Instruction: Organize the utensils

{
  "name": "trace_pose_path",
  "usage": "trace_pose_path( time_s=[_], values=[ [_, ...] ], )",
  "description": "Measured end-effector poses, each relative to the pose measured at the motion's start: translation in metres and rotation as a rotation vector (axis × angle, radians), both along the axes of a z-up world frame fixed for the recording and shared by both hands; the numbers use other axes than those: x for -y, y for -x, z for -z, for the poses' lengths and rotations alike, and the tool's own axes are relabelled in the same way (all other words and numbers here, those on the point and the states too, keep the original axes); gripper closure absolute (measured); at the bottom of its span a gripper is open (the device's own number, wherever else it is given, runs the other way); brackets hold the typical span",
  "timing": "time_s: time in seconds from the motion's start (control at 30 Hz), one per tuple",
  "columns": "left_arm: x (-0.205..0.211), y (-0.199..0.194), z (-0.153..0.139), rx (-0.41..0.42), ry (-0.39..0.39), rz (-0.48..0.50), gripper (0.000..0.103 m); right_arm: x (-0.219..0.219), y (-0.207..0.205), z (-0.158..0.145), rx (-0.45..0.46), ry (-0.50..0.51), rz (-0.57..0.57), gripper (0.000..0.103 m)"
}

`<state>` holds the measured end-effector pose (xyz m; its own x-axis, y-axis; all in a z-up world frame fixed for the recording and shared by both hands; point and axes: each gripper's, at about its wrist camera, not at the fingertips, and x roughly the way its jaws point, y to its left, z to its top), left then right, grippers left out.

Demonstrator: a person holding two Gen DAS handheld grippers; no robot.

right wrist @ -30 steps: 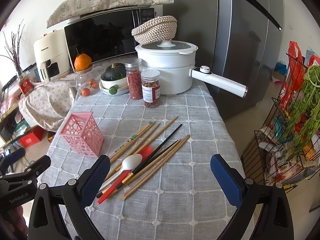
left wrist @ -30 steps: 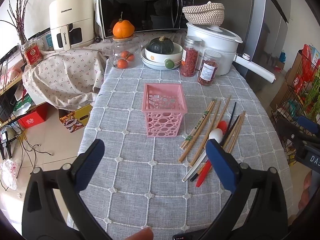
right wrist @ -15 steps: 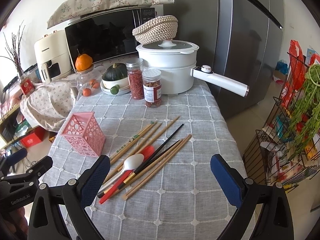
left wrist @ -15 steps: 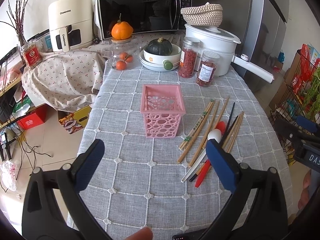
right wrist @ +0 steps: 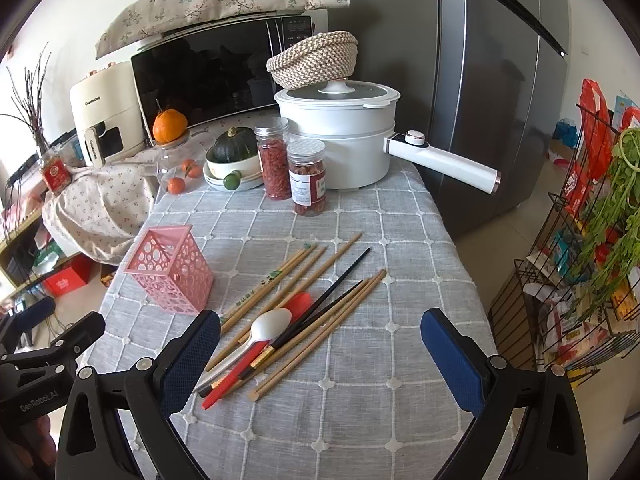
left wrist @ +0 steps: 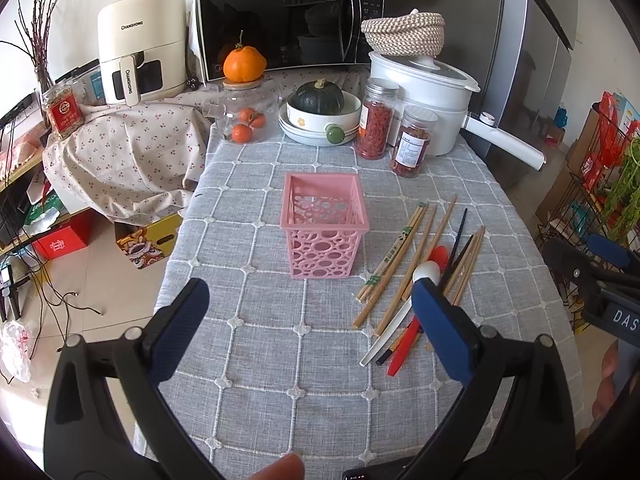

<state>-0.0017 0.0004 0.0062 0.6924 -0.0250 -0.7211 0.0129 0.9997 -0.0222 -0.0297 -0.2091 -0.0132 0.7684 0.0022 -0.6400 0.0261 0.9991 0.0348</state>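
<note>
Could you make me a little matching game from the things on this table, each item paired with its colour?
Items:
1. utensil basket
2. spoon on top of the pile
3. squash in the bowl
4. fruit on the glass jar

Colours:
A. orange
B. white
C. pink
D. dark green

Pairs: 1-C, 2-B, 3-D, 4-A

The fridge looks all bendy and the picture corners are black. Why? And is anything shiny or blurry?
Right wrist view: the fisheye lens curves the fridge and blacks out the corners; the microwave door mirrors the room. Left wrist view: same bending and dark corners, the microwave door also reflects, and the pink basket and chopsticks look sharp under soft daylight.
</note>
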Motion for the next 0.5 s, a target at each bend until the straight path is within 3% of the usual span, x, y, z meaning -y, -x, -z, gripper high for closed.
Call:
trace_pose_path(
  time_s=[0.5],
  values=[
    [0.0013, 0.0016, -0.0002, 0.003, 0.0, 0.003, 0.002, -0.001, 0.0005, 0.0007, -0.005, -0.019, -0.009, 0.002]
  ],
)
